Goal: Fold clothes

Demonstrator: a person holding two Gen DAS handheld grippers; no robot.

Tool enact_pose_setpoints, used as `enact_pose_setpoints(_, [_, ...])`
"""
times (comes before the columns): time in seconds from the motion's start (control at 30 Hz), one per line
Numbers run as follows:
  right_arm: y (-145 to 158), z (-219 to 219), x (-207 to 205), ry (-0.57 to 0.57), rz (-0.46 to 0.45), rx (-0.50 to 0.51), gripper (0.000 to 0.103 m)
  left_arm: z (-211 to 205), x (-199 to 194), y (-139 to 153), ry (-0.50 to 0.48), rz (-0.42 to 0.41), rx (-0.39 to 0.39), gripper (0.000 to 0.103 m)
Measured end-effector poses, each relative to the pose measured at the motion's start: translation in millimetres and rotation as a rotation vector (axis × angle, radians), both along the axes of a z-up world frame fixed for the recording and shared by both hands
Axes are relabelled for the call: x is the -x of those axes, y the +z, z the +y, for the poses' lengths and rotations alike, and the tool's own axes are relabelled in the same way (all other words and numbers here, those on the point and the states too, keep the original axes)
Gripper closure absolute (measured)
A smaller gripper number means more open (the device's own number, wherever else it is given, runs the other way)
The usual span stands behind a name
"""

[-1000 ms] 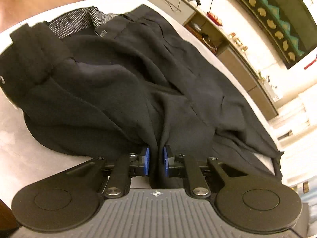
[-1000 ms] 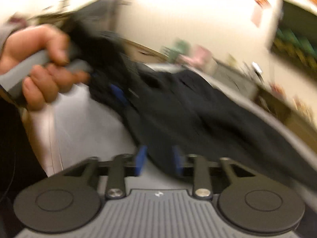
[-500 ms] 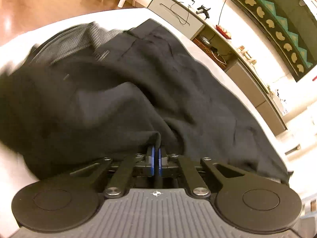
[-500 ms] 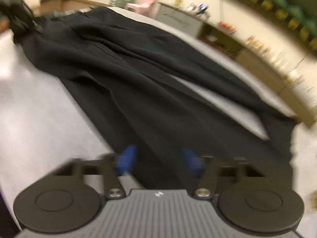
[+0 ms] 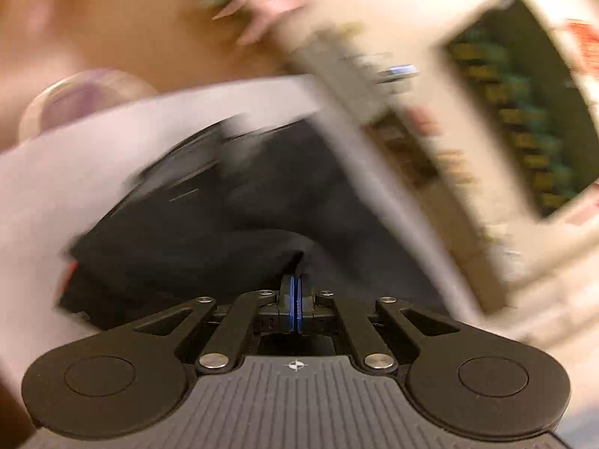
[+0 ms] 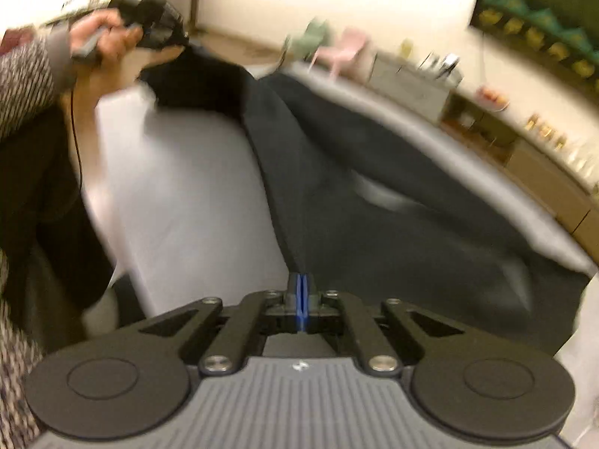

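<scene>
A pair of black trousers (image 6: pixel 337 172) lies stretched across a white table (image 6: pixel 179 194). My right gripper (image 6: pixel 301 285) is shut on the near edge of the black cloth. My left gripper (image 5: pixel 295 284) is shut on a fold of the same trousers (image 5: pixel 209 232); in the right wrist view it shows at the upper left (image 6: pixel 149 18), held in a hand, lifting the cloth above the table. Both views are blurred by motion.
The white table's far edge (image 5: pixel 187 104) shows in the left wrist view. Low cabinets (image 6: pixel 411 78) with small items run along the wall behind the table. Pink and green chairs (image 6: pixel 344 48) stand on the wooden floor. The person's body (image 6: pixel 33 194) is at the left.
My right gripper has shut on the trousers' edge; it was open half a second ago. My left gripper has lifted its fold up and swung, with the view tilting.
</scene>
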State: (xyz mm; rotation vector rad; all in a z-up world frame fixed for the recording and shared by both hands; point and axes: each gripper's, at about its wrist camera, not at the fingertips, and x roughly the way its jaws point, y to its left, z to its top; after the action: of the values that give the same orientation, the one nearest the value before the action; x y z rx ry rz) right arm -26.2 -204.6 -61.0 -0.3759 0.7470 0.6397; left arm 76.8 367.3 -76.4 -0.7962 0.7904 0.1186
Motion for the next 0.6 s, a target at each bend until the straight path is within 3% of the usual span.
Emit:
enact_pose_setpoints(0.07, [-15,-8,2,-0.028,0.042,-0.017,0.086,7,4,-16,0.027,0.072,-0.022,0.103])
enact_pose_setpoints(0.13, [-8,-42,-14,-0.146,0.055,-0.139,0.068,8,5,-20,0.028,0.095,-0.054,0.103])
enact_pose_setpoints(0.17, [-3,-59,-26,-0.22,0.053,-0.181,0.064,8,5,-20,0.028,0.096,-0.062,0.103])
enact_pose_setpoints(0.23, [0,-88,-44,-0.394,0.065,-0.175,0.063,4,-2,-21,0.024,0.104,-0.081,0.103])
enact_pose_setpoints(0.33, [-23,-115,-74,-0.582,0.121,-0.038,0.064,-9,-19,-28,-0.017,0.129,-0.135,0.103])
enact_pose_setpoints(0.4, [-42,-126,-94,-0.658,0.16,0.004,0.072,-19,-32,-34,-0.051,0.145,-0.18,0.103])
enact_pose_setpoints(0.47, [-57,-136,-106,-0.721,0.167,0.016,0.073,-29,-51,-32,-0.09,0.119,-0.247,0.103])
enact_pose_setpoints(0.53, [-61,-153,-108,-0.812,0.15,0.011,0.073,-38,-67,-33,-0.132,0.093,-0.302,0.103])
enact_pose_setpoints(0.6, [-68,-165,-126,-0.91,0.082,0.087,0.073,-45,-83,-34,-0.145,0.076,-0.336,0.103])
